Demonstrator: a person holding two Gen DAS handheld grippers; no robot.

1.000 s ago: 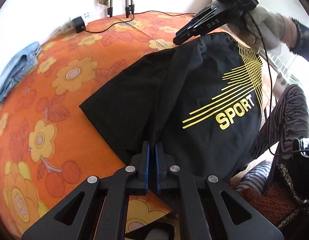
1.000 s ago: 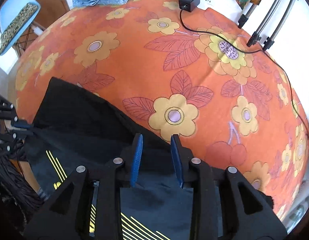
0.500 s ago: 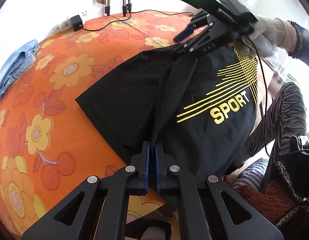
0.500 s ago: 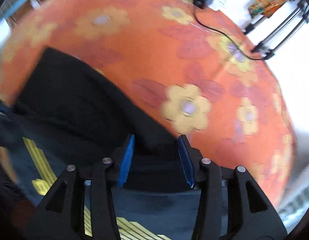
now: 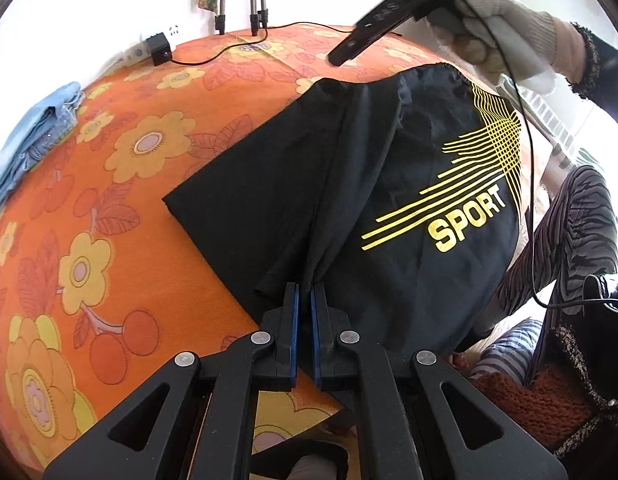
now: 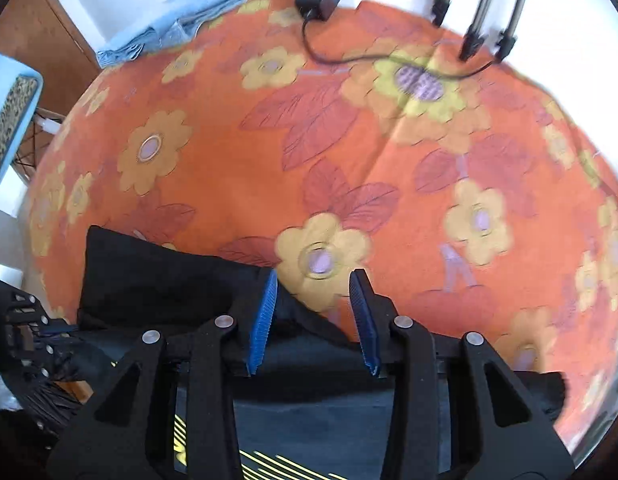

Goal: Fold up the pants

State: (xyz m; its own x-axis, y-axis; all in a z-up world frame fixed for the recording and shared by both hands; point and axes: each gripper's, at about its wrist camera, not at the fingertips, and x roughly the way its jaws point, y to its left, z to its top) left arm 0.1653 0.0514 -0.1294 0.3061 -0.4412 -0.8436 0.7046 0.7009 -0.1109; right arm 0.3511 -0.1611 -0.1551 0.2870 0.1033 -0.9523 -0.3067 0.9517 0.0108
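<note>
The table [image 5: 121, 128], under its orange flowered cloth, carries black pants [image 5: 349, 184] lying at its near edge, the SPORT side hanging off toward the person. Folded blue jeans [image 5: 33, 136] sit at the far left edge, a charger [image 5: 159, 49] by the wall. The left gripper [image 5: 304, 304] is clamped on a bunched fold of fabric at the near edge. The right gripper [image 6: 315, 316] hovers above the waistband, fingers spread, holding nothing. It looks mid-fold: next the right must pinch the waistband so both can lay the pants over.
</note>
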